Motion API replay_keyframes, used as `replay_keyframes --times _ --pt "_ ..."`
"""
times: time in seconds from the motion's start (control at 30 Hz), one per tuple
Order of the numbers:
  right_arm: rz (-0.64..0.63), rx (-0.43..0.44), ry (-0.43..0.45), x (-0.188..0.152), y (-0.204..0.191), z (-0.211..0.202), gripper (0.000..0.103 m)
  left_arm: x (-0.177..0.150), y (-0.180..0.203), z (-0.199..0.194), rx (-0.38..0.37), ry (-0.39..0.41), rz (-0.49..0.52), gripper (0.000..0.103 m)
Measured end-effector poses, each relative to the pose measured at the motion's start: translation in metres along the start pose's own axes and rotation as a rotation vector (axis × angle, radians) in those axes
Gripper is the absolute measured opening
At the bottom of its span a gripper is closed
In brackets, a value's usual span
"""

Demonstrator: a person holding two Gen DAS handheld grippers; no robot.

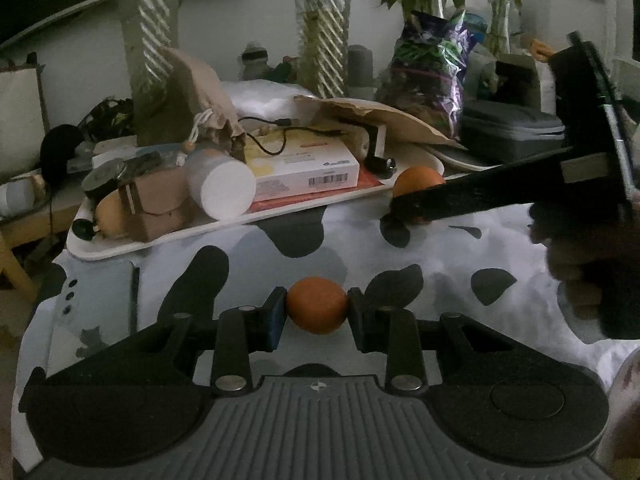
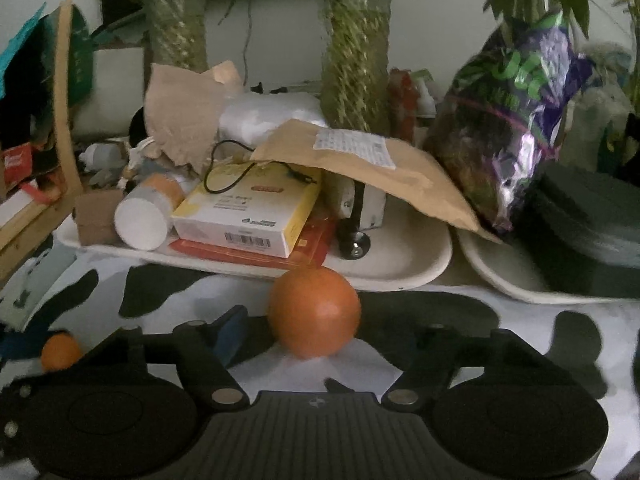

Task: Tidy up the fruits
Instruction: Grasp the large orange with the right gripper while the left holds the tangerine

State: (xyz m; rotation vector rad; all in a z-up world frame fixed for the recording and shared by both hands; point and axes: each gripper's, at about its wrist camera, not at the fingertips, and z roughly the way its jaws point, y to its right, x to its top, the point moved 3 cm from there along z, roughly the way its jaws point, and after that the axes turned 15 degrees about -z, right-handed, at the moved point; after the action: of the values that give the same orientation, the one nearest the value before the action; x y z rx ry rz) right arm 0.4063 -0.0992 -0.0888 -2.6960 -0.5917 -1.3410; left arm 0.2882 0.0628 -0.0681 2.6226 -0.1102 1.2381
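The left gripper (image 1: pixel 317 306) is clenching a small orange (image 1: pixel 317 305) above the spotted cloth (image 1: pixel 440 288); the right gripper (image 2: pixel 316 334) is standing released around a larger orange (image 2: pixel 314 311) resting beside the white tray (image 2: pixel 420 264). Only the left view is showing the person's hand (image 1: pixel 588 276)

**Right wrist: orange between parted jaws, not gripped**

We saw the right gripper (image 2: pixel 316 334) low over the cow-print cloth (image 2: pixel 400 364), jaws parted with a large orange (image 2: pixel 314 311) between them. The left finger (image 2: pixel 230 330) sat just beside the fruit; the right finger was lost in shadow, so we couldn't confirm contact. The orange rested on the cloth, just in front of the white tray (image 2: pixel 416 264). A smaller orange (image 2: pixel 60 351) appeared at far left.
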Motion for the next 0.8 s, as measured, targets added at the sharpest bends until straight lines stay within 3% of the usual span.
replay_keyframes --times 0.2,0.43,0.8 --pt "0.030 -0.044 -0.006 0.004 -0.002 0.012 0.055 -0.001 -0.005 0.000 -0.015 -0.008 -0.001 0.032" --pt "0.028 -0.039 -0.030 0.006 -0.001 0.003 0.054 0.000 -0.004 -0.002 -0.031 -0.012 -0.016 0.032" --pt "-0.004 -0.032 0.004 0.005 0.008 -0.040 0.054 -0.002 0.009 -0.007 -0.036 -0.016 -0.022 0.032"
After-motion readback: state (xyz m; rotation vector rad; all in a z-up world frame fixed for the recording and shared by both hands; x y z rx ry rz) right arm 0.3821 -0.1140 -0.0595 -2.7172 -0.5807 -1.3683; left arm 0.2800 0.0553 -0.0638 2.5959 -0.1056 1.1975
